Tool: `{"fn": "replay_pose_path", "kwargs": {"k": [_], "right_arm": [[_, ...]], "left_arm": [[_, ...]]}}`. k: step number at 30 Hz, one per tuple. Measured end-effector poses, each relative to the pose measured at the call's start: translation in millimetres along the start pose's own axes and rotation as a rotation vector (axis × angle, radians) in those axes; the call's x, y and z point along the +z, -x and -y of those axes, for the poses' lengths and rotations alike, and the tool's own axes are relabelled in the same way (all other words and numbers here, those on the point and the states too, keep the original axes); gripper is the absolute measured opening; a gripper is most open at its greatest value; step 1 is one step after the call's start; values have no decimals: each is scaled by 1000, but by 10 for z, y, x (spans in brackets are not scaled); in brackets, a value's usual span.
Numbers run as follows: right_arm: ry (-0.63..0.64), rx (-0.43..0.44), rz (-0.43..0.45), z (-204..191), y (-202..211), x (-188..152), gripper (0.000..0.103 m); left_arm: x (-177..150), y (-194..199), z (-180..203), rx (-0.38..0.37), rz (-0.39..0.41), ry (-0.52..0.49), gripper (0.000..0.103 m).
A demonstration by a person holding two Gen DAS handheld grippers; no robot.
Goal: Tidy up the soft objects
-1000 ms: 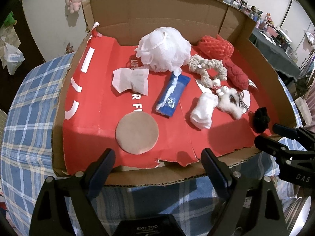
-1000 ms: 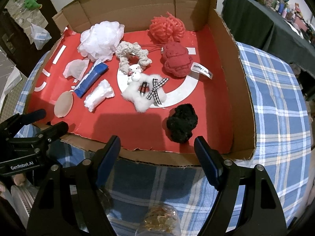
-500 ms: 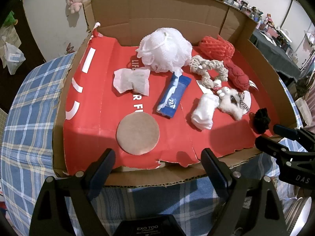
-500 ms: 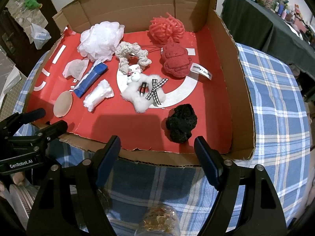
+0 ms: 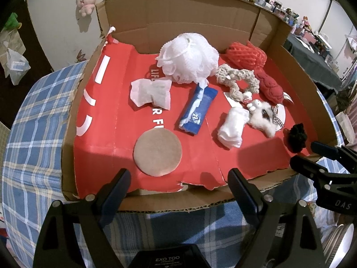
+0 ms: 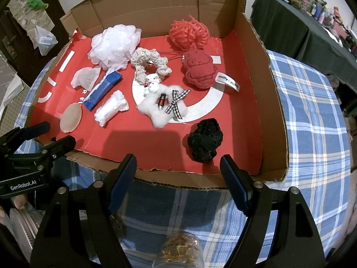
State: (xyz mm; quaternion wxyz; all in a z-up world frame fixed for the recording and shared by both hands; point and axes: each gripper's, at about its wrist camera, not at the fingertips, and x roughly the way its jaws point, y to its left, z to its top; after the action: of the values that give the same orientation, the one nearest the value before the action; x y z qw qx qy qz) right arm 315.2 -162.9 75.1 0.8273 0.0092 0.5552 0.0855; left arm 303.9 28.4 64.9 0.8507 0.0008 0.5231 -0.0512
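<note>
Round table under a blue plaid cloth; cluttered shelves at 1 o'clock, a pink plush toy on the wall at 11. A shallow cardboard box with a red printed floor holds the soft objects: white mesh pouf at 12, red knit bundle at 1, cream crochet ring, fluffy white plush centre, black fuzzy scrunchie at 4, flat tan round pad at 7, blue packet. Left gripper and right gripper hover at the near rim, jaws spread, empty.
</note>
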Motion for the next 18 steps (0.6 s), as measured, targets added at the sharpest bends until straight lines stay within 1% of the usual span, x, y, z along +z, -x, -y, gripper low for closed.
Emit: {"fn": "replay_pose_path", "kwargs": {"k": [18], "right_arm": [[-1, -2, 3, -4, 3, 3, 77]], "left_arm": [[5, -1, -8, -1, 1, -2, 90]]}}
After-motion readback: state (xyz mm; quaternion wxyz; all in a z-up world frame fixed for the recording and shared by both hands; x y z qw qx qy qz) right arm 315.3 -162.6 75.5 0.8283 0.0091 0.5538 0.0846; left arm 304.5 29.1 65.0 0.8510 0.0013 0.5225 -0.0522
